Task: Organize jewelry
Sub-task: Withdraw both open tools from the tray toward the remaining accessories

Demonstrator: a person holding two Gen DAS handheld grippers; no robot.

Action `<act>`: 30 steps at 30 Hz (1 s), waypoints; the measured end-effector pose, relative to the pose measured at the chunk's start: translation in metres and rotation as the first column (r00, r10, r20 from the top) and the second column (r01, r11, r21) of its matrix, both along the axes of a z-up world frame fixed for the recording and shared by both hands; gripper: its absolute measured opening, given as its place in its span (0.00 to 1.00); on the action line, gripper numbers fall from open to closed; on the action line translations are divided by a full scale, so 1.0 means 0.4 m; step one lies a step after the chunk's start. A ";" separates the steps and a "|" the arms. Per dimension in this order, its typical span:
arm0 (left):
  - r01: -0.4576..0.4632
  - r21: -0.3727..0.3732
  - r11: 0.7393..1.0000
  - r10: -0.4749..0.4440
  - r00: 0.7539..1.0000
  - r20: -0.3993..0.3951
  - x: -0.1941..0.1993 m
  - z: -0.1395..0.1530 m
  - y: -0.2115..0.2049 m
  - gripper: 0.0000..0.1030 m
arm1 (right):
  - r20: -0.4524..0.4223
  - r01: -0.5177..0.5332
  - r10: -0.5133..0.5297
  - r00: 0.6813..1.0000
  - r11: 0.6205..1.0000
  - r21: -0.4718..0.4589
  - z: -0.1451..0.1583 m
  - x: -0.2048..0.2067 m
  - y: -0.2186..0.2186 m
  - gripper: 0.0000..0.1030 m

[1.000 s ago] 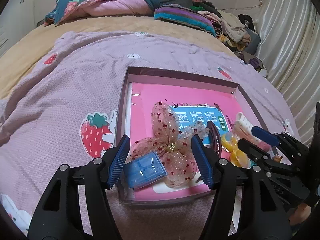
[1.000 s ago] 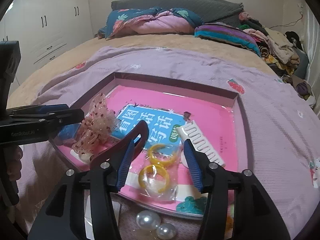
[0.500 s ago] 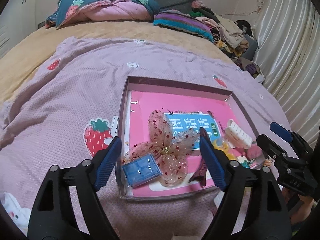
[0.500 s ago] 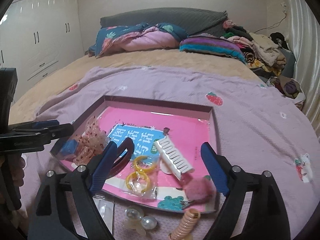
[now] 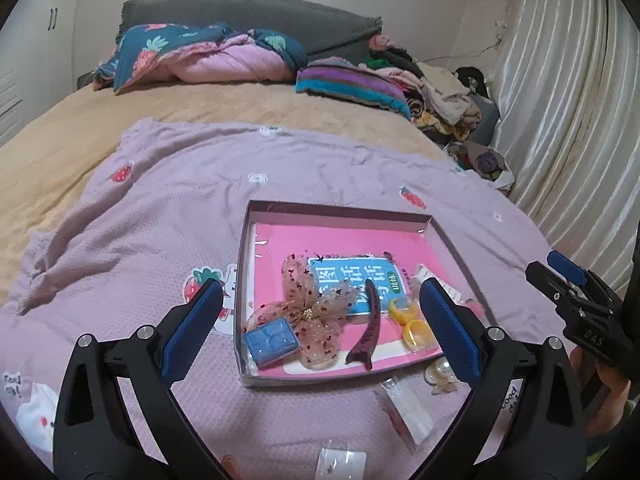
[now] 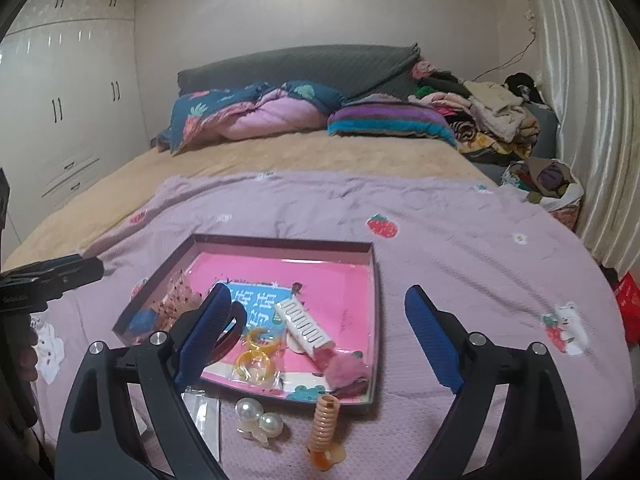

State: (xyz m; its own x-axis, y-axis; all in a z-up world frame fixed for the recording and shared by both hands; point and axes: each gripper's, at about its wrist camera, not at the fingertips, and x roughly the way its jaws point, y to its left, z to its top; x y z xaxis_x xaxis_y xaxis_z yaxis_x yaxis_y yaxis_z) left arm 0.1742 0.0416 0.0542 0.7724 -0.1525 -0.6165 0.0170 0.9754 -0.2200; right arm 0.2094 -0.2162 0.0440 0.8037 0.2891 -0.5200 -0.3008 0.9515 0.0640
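A shallow box (image 5: pixel 340 210) (image 6: pixel 280 243) with a pink lining lies on the lilac blanket. In it lie a sheer pink bow (image 5: pixel 316 312), a blue case (image 5: pixel 271 339), a dark red hair clip (image 5: pixel 366 338), yellow rings (image 5: pixel 414 328) (image 6: pixel 254 360), a white comb clip (image 6: pixel 304 326) and a pink pompom (image 6: pixel 346 368). My left gripper (image 5: pixel 320 336) is open and empty, above the box's near edge. My right gripper (image 6: pixel 320 344) is open and empty, above the box's near right part. Pearl clip (image 6: pixel 256 416) and orange coil tie (image 6: pixel 324 426) lie outside the box.
Small clear packets (image 5: pixel 408 404) (image 5: pixel 342 464) lie on the blanket in front of the box. Folded quilts (image 5: pixel 208 58) and a clothes pile (image 5: pixel 436 92) sit at the bed's head. A curtain (image 5: pixel 568 100) hangs on the right. Wardrobes (image 6: pixel 68 108) stand on the left.
Both grippers have pulled back and up from the box and opened wider. The dark red hair clip now lies free in the box beside the bow.
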 end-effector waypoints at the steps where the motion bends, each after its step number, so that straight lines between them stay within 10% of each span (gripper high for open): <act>1: -0.001 0.000 1.000 0.001 1.000 0.004 -0.007 0.004 0.001 0.89 | 0.007 0.004 -0.004 1.000 1.000 0.003 0.007 -0.009 -0.006 0.85; 30: -0.042 0.046 0.998 0.042 0.999 -0.012 -0.195 -0.016 0.014 0.90 | 0.000 0.003 -0.003 1.000 0.999 -0.047 0.010 -0.175 -0.044 0.86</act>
State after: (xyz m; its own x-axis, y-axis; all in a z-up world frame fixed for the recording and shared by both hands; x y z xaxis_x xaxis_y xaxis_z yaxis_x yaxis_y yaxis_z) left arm 0.0960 0.0474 0.0479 0.7694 -0.0911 -0.6322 -0.0269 0.9843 -0.1746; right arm 0.1395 -0.2338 0.0480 0.8049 0.2614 -0.5328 -0.2975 0.9545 0.0188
